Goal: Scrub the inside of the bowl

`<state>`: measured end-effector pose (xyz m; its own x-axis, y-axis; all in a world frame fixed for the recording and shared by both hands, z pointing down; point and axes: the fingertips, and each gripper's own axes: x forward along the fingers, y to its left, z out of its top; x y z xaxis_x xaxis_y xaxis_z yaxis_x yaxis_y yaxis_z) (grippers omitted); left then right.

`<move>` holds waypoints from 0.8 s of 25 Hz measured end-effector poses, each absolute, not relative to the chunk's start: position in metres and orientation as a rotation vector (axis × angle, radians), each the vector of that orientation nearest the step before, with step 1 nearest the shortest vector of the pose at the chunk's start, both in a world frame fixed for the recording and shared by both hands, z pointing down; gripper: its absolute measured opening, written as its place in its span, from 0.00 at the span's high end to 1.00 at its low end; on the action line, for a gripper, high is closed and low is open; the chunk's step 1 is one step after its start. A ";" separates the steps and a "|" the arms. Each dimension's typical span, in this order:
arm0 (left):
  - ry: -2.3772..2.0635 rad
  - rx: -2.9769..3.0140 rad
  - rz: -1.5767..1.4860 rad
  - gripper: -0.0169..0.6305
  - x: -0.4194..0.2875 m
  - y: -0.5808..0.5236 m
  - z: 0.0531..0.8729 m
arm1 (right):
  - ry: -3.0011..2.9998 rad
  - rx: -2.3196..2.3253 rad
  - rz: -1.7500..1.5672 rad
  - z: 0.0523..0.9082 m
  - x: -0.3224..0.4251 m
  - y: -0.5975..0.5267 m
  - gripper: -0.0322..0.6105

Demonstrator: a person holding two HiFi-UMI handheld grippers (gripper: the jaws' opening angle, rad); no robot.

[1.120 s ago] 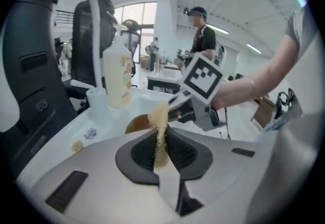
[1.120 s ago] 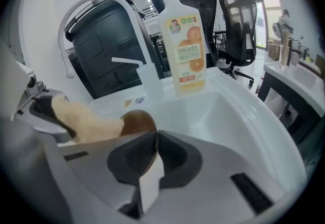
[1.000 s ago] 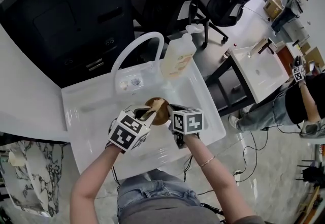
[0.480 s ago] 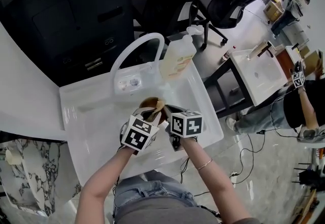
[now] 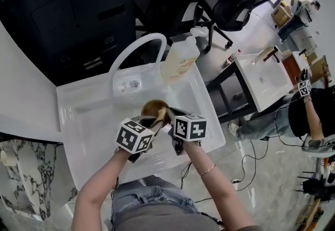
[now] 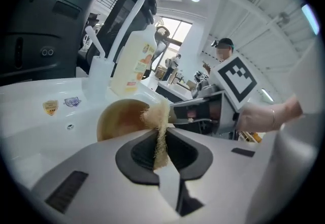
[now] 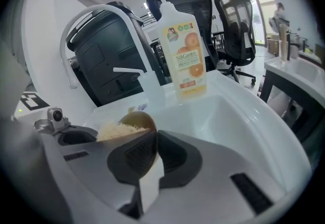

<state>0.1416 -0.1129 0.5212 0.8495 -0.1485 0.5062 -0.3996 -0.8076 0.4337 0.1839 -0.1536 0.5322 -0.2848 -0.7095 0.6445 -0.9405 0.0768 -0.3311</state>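
**A:** Progress, going by the head view?

**B:** Mid-scrub, I'd judge. The bowl [image 5: 155, 109] is down in the white sink [image 5: 89, 120], and the left gripper [image 5: 146, 124] and right gripper [image 5: 171, 118] meet at the bowl's near rim. I see no foam or running water, so I can't say how clean it is.

**A:** And the left gripper view?

**B:** Its jaws are pressed onto a tuft of pale, fibrous scrubber [image 6: 155, 116]. The frayed end reaches over the bowl's rim toward its brown inside. Left of the bowl, two small stickers [image 6: 61, 104] sit on the sink, too small to read.

**A:** Right gripper view?

**B:** Those jaws pinch the bowl's rim and seem to steady it, and the scrubber lies in the bowl's mouth. Behind the bowl stands a pump bottle [image 7: 184, 50]. Its label looks like "SilkGarden" with orange slices pictured, and the finer print is illegible. Working round the rest of the inside is probably what's left.
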 end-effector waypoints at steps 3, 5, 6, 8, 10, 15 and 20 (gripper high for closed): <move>-0.313 2.509 0.693 0.90 0.141 -0.106 0.523 | -2.039 1.614 1.013 0.535 0.183 -0.151 0.92; -0.241 2.538 0.763 0.90 0.141 -0.100 0.524 | -2.038 1.598 1.013 0.536 0.183 -0.151 0.92; -0.207 2.557 0.804 0.90 0.140 -0.098 0.523 | -2.039 1.594 1.015 0.537 0.183 -0.150 0.92; -0.144 2.597 0.890 0.90 0.139 -0.093 0.523 | -2.038 1.587 1.021 0.538 0.184 -0.149 0.92; -0.080 2.631 0.977 0.90 0.138 -0.089 0.524 | -2.034 1.579 1.023 0.539 0.185 -0.148 0.92; 0.049 2.690 1.149 0.90 0.137 -0.078 0.525 | -2.031 1.571 1.034 0.542 0.189 -0.147 0.91; 0.118 2.715 1.245 0.90 0.137 -0.068 0.528 | -2.025 1.558 1.048 0.546 0.192 -0.146 0.91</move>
<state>0.1372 -0.0680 0.5283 0.6520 0.1343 0.7462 0.0080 -0.9854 0.1703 0.1920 -0.1462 0.5464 -0.3145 -0.6572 0.6849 -0.9387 0.1081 -0.3273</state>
